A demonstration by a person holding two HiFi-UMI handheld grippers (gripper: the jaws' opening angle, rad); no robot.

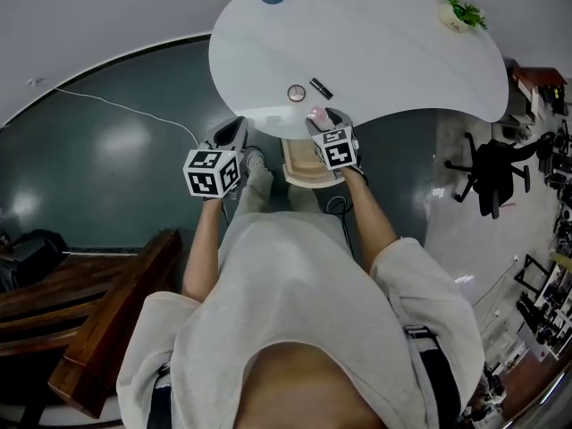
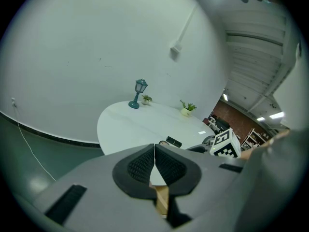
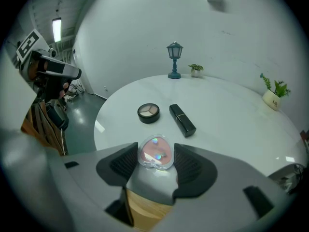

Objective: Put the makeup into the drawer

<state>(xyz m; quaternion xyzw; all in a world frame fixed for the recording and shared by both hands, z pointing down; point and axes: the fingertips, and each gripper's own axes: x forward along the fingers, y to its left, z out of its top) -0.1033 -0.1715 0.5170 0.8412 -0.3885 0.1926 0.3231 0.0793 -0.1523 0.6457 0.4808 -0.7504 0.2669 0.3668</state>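
The wooden drawer (image 1: 308, 181) stands open under the near edge of the surface (image 1: 384, 52). What shows of its inside is bare; the rest is hidden.

Left of it, the left gripper (image 2: 154, 151) hangs with its fingers (image 2: 140, 167) clenched on nothing.

The right gripper (image 3: 155, 149) is at the near edge of the surface, its fingers (image 3: 189, 164) set against both sides of the heart-shaped compact (image 3: 155, 154), apparently grasping it. The compact looks light, stiff and glossy, so it is likely to slip, and its clear lid may crack. A hold across its widest part seems best.

Farther on lie a round palette (image 3: 148, 112) and, just right of it, a black lipstick (image 3: 182, 120). Both are small and hard, and the lipstick looks best taken across its long sides.
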